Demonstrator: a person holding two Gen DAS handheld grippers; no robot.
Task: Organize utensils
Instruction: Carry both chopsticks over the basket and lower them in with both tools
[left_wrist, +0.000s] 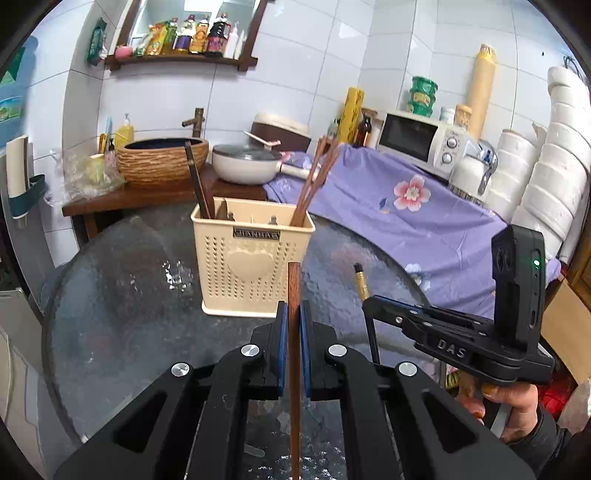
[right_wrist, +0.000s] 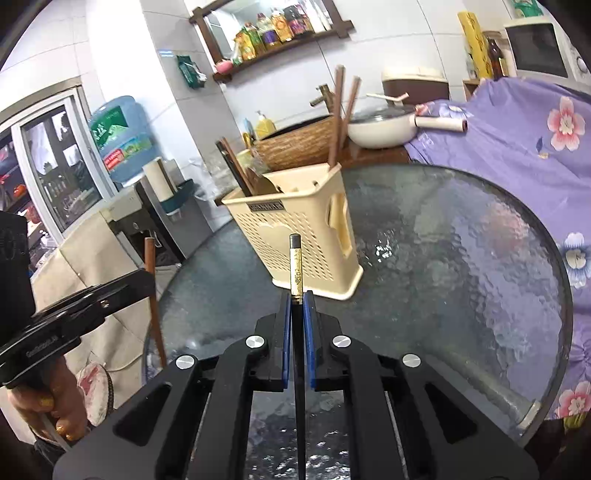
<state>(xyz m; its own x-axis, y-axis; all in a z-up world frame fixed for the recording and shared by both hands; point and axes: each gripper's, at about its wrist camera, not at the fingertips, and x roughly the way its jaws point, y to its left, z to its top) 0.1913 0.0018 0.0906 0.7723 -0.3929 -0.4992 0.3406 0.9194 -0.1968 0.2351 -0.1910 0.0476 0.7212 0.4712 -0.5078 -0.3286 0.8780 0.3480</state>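
Chopsticks fill both grippers: the left gripper (left_wrist: 294, 314) is clenched on a brown chopstick (left_wrist: 294, 284), the right gripper (right_wrist: 297, 299) on a black gold-banded chopstick (right_wrist: 296, 269). Both lower ends are cut off below. At twelve o'clock stands the cream utensil holder (left_wrist: 253, 258), its contents half hidden.

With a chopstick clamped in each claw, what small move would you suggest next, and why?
Probably carry the left claw forward over the cream perforated plastic utensil holder and lower its reddish-brown wooden chopstick into the right-hand compartment, where similar brown chopsticks already stand. The right claw grips a black chopstick with a gold band, which seems to match the dark ones at the holder's other end.
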